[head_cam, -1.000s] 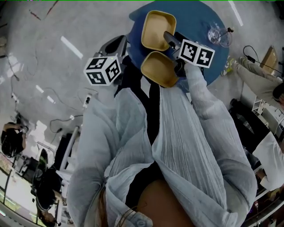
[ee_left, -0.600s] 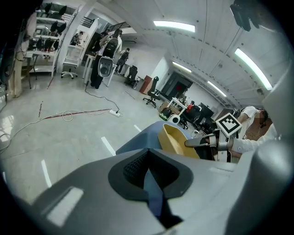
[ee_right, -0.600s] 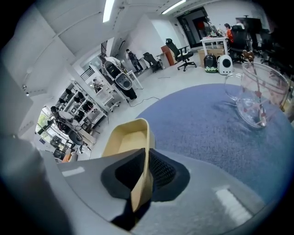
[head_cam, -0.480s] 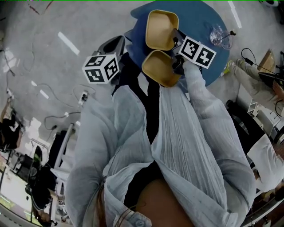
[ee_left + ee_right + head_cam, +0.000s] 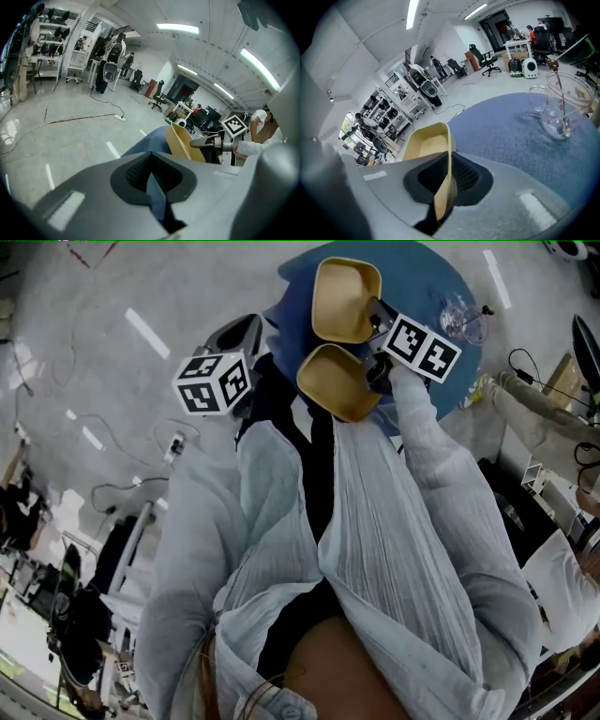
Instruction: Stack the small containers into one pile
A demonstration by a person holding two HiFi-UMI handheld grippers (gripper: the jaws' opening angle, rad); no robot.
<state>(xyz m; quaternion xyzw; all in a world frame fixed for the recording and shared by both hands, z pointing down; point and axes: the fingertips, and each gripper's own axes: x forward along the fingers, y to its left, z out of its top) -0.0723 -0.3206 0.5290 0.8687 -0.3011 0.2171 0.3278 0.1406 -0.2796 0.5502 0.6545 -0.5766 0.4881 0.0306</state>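
- One tan container [image 5: 423, 146] is lifted and tilted over the blue cloth [image 5: 511, 136]. It is held only by a thin side wall, with most of its body sticking out past the grip.
- The right hand-held gripper [image 5: 449, 176] is clamped on that wall, pads pressed to either face.
- The second tan container [image 5: 336, 381] lies nearer the person at the near edge of the tabletop [image 5: 427, 277], just beside the gripper's body. The two are not yet nested.
- Risk: a one-sided pinch lets the container pivot or slip when it is swung over, so it could land crooked on the other's rim.
- Risk: a nudge could push the lower container off that edge.
- The left hand-held gripper [image 5: 150, 177] has its jaws drawn narrow on a blue sliver — seemingly the cloth's edge. A tug there would drag the cloth and everything on it.
- A glass jar [image 5: 560, 110] stands well apart — no obstacle.
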